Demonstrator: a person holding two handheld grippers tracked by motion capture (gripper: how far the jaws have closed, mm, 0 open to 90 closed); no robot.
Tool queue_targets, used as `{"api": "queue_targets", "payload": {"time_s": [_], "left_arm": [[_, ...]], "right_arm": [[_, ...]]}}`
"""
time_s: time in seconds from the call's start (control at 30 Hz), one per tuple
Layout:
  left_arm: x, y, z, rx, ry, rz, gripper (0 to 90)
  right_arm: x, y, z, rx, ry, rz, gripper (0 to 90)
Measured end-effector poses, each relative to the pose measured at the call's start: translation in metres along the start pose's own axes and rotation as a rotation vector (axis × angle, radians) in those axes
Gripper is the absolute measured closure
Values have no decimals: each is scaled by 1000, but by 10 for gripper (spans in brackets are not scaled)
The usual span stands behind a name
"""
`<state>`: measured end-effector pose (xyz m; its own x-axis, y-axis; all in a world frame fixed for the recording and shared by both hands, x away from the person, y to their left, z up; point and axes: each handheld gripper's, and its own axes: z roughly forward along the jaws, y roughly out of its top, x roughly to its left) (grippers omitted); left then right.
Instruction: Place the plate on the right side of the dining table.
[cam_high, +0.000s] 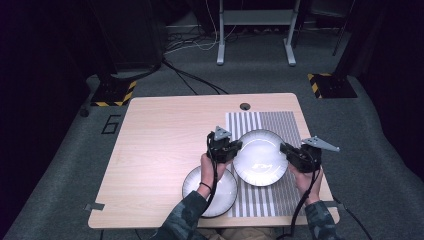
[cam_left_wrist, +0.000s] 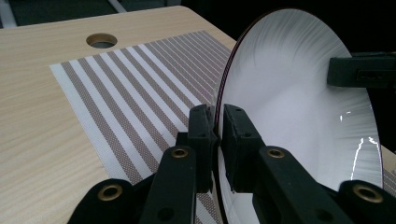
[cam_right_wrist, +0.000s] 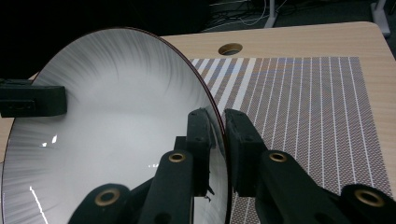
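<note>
Two grippers share one load, so our main risk is a mismatch: if either hand twists or pulls apart from the other, the thin rim could slip out of a pinch, and glazed ceramic is slick and brittle.

Largest first: the pale wood-grain rectangular table (cam_high: 160, 145) fills the centre of the high view, matte, with a round cable hole (cam_high: 245, 106) near its far edge. On its right half lies the flat woven placemat with brown and white stripes (cam_high: 272, 200), textured, likely grippy.

The round glossy white plate with a dark rim (cam_high: 260, 157) sits centre-right of the high view, over the placemat; we cannot tell whether it rests on it. The left gripper (cam_high: 231, 148) pinches its left rim, the right gripper (cam_high: 289, 150) its right rim, jaws pressed on the edge.

A second round white plate (cam_high: 225, 192) lies lower centre, partly under the left forearm; a dip could clip it.
</note>
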<state>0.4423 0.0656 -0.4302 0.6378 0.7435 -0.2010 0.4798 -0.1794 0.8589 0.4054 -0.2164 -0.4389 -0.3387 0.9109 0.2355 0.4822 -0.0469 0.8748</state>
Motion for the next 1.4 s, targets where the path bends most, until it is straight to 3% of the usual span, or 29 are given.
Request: {"api": "queue_targets", "payload": {"time_s": [0.97, 1.4], "left_arm": [[-8, 13, 49, 91, 28, 46, 804], [-6, 13, 61, 130, 54, 56, 801]], "right_arm": [[-37, 6, 12, 20, -40, 7, 791], [-45, 4, 22, 38, -52, 10, 786]]}}
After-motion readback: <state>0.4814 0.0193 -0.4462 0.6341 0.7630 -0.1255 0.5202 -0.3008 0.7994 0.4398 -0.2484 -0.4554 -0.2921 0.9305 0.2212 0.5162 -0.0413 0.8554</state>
